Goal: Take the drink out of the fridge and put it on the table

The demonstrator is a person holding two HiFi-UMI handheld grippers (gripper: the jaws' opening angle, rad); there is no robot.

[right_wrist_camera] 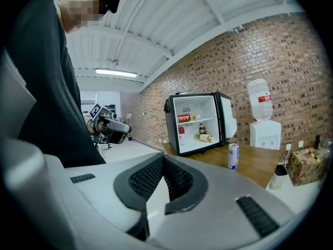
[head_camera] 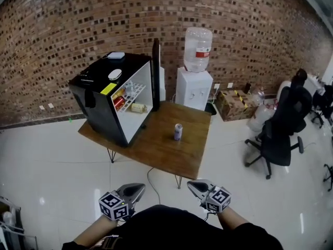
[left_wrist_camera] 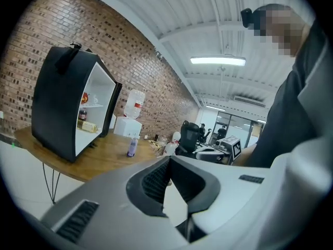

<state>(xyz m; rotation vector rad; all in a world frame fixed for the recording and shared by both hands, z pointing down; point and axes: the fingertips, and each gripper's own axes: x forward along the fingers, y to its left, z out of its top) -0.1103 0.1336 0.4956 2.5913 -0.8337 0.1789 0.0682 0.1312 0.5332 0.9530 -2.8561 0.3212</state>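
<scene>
**poster1:** your can [head_camera: 178, 132] is already standing upright on the wooden table [head_camera: 156, 152]. It's out in front of the mini fridge [head_camera: 99, 108], not touching it. The fridge door [head_camera: 155, 72] is wide open, with a few bottles on the shelves.

**poster2:** yep, and your left gripper [head_camera: 139, 187] and right gripper [head_camera: 191, 184] are both down by your body, well apart from the table. Jaws are closed together on each, with nothing between them.
</scene>
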